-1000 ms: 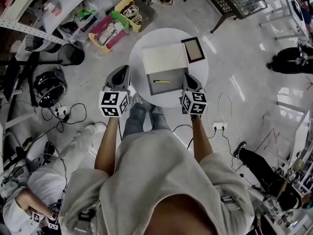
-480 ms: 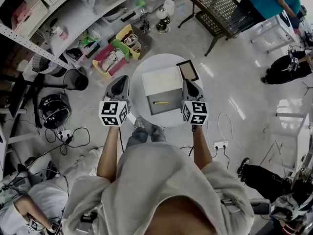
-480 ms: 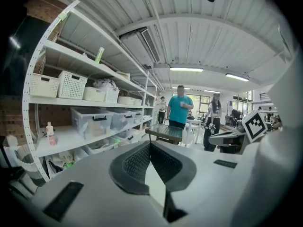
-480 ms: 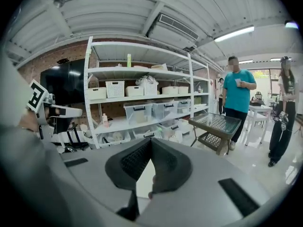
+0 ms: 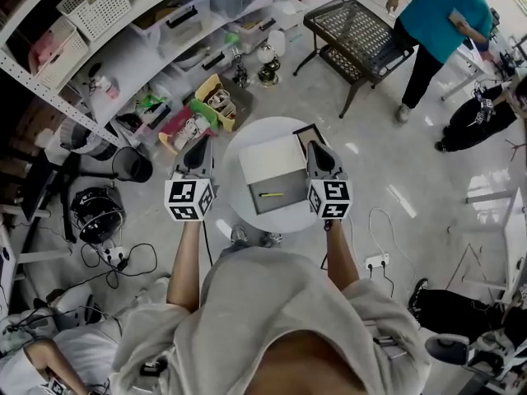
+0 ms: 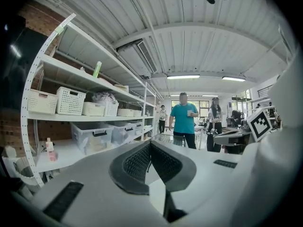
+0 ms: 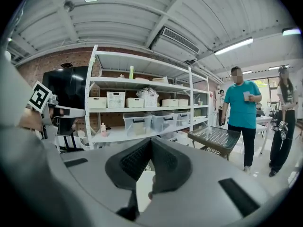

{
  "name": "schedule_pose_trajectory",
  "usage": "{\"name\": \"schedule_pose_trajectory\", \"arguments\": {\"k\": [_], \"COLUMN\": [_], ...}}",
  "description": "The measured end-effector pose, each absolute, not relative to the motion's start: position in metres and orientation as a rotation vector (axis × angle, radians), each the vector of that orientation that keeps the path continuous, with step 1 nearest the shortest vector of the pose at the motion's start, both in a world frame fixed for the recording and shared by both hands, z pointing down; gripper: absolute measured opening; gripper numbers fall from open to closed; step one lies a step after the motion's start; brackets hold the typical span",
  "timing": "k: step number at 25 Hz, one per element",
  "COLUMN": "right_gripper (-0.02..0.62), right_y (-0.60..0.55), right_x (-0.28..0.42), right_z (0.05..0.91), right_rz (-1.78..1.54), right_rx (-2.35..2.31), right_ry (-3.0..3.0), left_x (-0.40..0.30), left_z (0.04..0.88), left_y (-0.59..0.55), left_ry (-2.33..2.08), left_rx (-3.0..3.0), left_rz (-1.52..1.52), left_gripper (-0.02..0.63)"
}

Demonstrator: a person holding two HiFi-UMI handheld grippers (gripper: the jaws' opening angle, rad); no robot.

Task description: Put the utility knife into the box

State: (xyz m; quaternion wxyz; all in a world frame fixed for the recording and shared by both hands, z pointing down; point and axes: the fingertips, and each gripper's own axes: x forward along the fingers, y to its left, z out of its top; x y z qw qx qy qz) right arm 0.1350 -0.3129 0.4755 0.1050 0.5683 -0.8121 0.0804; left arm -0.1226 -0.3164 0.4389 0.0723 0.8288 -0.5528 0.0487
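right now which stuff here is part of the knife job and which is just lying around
Job: utility knife; open box on the round table; left gripper and right gripper, both shut, empty.
Lying about: dark tray; floor bins; wire-top table; power strip.

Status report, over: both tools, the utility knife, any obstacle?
Left tool shut, empty. Right tool shut, empty. Utility knife lying in grey box. Nothing in the way.

A lab workshop: metal shelving (image 5: 115,64) holding storage bins (image 5: 177,19).
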Motion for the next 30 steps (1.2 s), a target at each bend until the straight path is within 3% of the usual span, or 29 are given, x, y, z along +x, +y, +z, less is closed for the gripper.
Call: {"name": "schedule_pose_trajectory", "arguments": {"k": [30], "right_gripper": [0.029], "right_y": [-0.3145], "right_x": [0.1335], "right_z": [0.4687], "right_rz": [0.226], "right_rx": [1.659], "right_ry": [-2.41], "left_x": [-0.1185], "left_z": [0.4314], "left_y": [-0.3143], "left_ry": [-1.675], "left_rx": [2.489], "left_rz": [0.134], "left_gripper": [0.02]}}
